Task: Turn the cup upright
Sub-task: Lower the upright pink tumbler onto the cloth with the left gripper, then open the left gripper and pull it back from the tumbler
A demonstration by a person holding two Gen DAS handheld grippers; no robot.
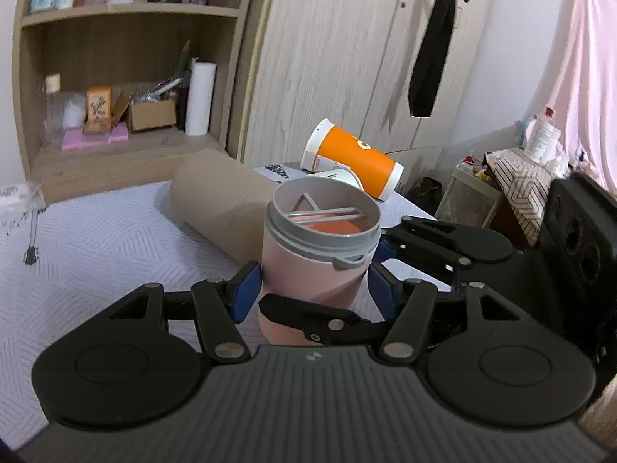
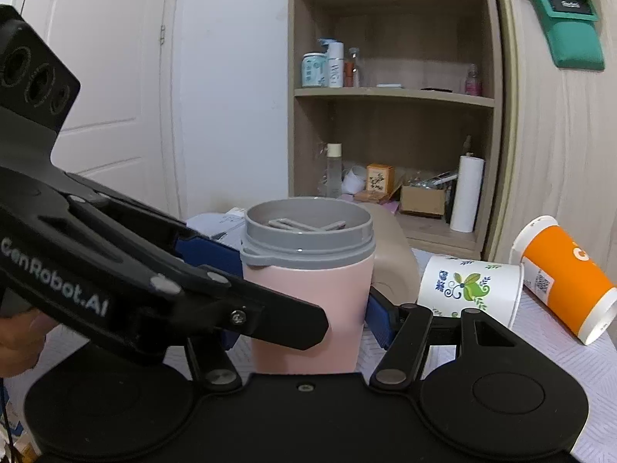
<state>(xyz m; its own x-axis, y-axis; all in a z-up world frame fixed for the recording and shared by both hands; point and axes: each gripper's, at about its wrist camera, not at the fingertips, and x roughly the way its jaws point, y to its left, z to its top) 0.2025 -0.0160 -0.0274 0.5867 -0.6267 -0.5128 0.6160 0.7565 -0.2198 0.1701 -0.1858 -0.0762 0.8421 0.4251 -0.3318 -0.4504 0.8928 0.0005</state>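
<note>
A pink cup with a grey threaded rim stands upright on the white patterned tabletop, mouth up; it also shows in the right wrist view. My left gripper has its blue pads on both sides of the cup's lower body. My right gripper closes on the same cup from the other side, its fingers crossing the left gripper's fingers. Both sets of pads touch the cup wall.
An orange paper cup and a white floral paper cup lie on their sides to the right. A brown cardboard roll lies behind the pink cup. Shelves and a wardrobe stand behind the table.
</note>
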